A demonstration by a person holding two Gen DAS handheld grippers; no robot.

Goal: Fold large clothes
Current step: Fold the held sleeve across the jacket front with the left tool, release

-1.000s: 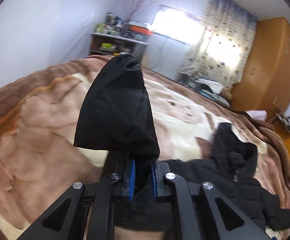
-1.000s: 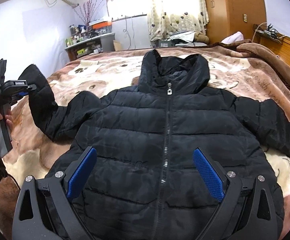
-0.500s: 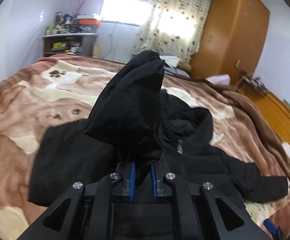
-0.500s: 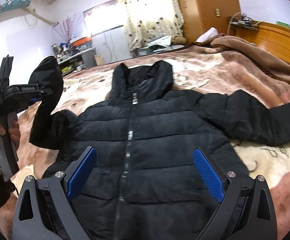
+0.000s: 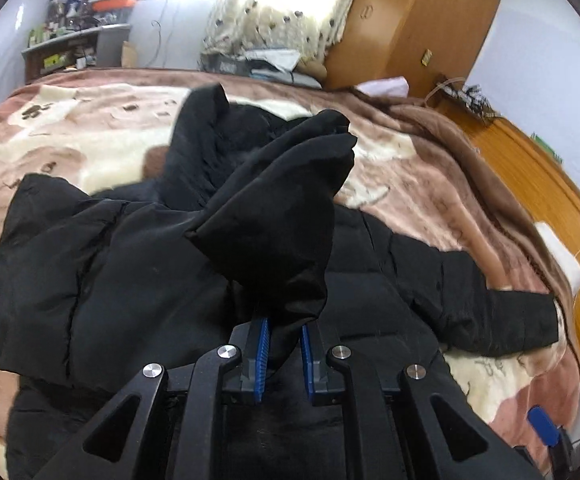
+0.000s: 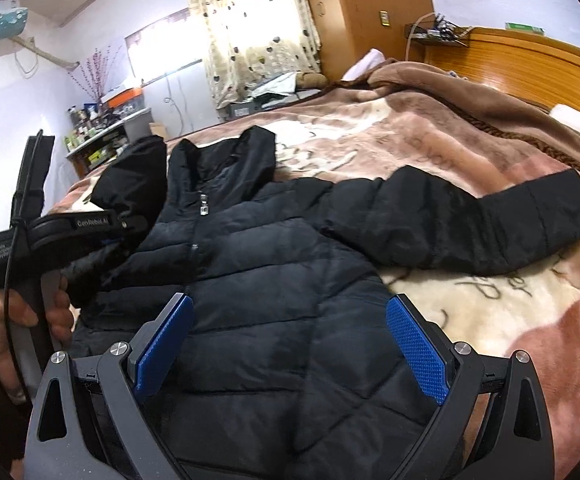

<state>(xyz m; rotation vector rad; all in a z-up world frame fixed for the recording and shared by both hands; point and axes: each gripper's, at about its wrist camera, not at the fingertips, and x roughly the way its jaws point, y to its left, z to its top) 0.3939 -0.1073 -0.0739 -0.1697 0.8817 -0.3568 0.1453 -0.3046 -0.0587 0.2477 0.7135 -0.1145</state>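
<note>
A black puffer jacket [image 6: 273, 264] lies front up on the bed, zipper closed, hood [image 6: 225, 164] toward the far side. My left gripper [image 5: 283, 340] is shut on the jacket's left sleeve [image 5: 277, 216] and holds its cuff up over the jacket's chest; it also shows in the right wrist view [image 6: 89, 232], held in a hand. The other sleeve [image 6: 474, 220] lies stretched out flat to the right. My right gripper [image 6: 290, 348] is open and empty, hovering above the jacket's lower front.
The bed has a brown and cream blanket [image 6: 470, 292]. A wooden headboard [image 6: 530, 64] runs along the right. A wooden wardrobe [image 5: 410, 20], curtained window [image 6: 257, 28] and cluttered shelf [image 6: 101, 136] stand beyond the far side.
My left gripper has carried the sleeve rightward from beside the bed to over the jacket's chest. My right gripper has stayed open over the lower front while its view turned rightward.
</note>
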